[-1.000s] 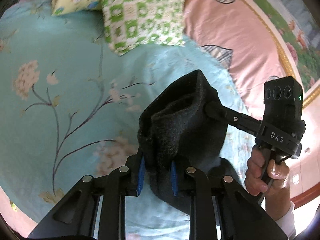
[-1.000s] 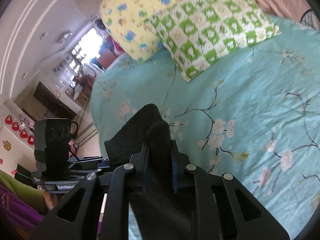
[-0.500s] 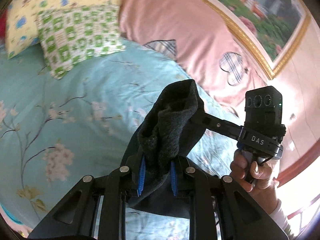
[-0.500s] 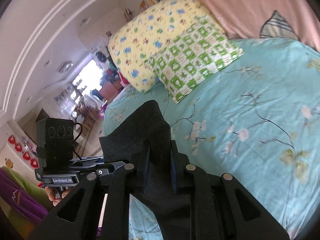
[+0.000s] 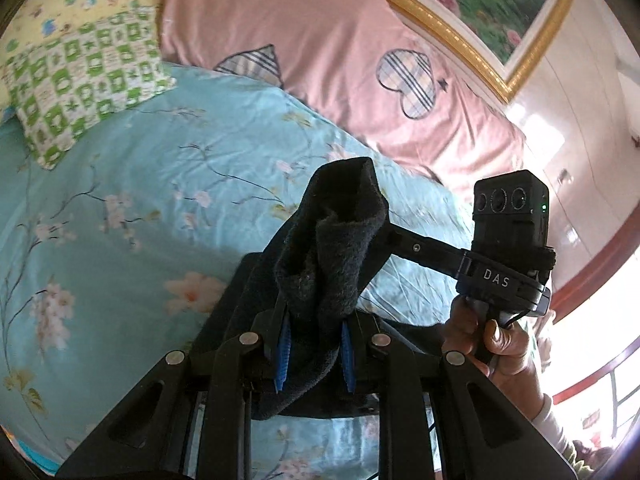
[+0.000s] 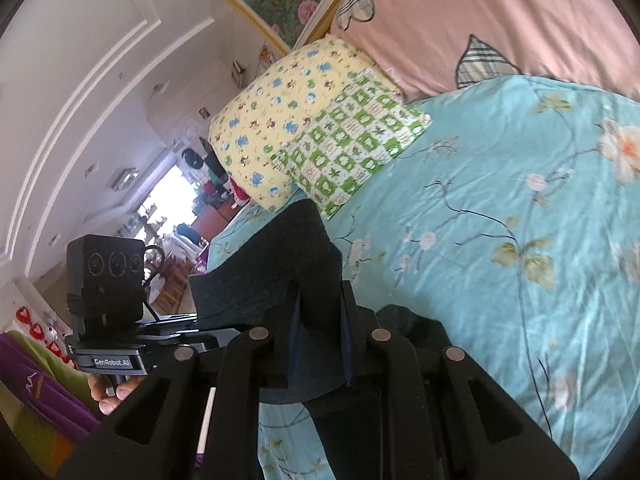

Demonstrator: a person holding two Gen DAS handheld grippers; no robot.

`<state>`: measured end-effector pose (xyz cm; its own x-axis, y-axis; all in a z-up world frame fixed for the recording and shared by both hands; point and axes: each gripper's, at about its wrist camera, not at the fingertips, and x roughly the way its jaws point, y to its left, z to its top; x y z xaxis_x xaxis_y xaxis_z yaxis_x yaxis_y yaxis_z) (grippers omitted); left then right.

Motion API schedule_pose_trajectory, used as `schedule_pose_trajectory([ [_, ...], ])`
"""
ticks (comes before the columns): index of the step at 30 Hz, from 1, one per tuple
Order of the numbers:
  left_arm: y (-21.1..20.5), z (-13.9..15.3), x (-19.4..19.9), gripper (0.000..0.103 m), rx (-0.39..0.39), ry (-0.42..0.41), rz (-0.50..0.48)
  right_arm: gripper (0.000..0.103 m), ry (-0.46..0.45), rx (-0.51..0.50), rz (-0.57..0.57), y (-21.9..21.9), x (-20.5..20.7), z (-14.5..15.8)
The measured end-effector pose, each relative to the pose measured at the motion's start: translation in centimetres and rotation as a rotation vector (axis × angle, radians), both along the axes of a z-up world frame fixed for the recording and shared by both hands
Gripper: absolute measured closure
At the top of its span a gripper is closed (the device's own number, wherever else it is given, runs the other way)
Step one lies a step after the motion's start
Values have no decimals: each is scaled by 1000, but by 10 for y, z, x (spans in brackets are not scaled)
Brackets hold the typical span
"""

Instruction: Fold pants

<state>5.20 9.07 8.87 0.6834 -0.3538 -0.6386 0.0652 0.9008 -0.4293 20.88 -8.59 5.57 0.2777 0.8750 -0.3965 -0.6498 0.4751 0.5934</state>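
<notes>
The black fleece pants (image 5: 332,248) hang bunched between both grippers, lifted above the turquoise floral bed (image 5: 140,200). My left gripper (image 5: 314,350) is shut on a thick fold of the pants between its blue pads. The right gripper reaches in from the right of the left wrist view, its fingers (image 5: 416,248) buried in the same fold. In the right wrist view the right gripper (image 6: 320,340) is shut on the pants (image 6: 288,256), and the left gripper's body (image 6: 106,308) shows at the left. The rest of the pants hangs below, mostly hidden.
A green-checked pillow (image 5: 80,80) and a yellow pillow (image 6: 280,120) lie at the head of the bed. A pink quilt (image 5: 340,60) is piled along the wall under a gold-framed picture (image 5: 480,8). Purple and green cloth (image 6: 36,392) lies off the bed's left side.
Both grippers have risen and tilted up with the pants held between them, so more of the pink quilt, wall and picture shows. The grips have not changed.
</notes>
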Motion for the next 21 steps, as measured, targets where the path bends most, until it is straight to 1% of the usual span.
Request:
schedule_pose_trajectory([
  [6,-35,-2,5,83,22,11,-73,84,10,30,-65,-39,-13,-9],
  [10,-56,-5,7,83,49,14,-112,84,20,51,-104,-61,-21,-16],
  [17,-87,-20,14,83,80,44,-161,84,47,58,-159,-88,-28,-32],
  [21,-102,-23,15,83,103,45,-186,84,56,64,-181,-103,-33,-40],
])
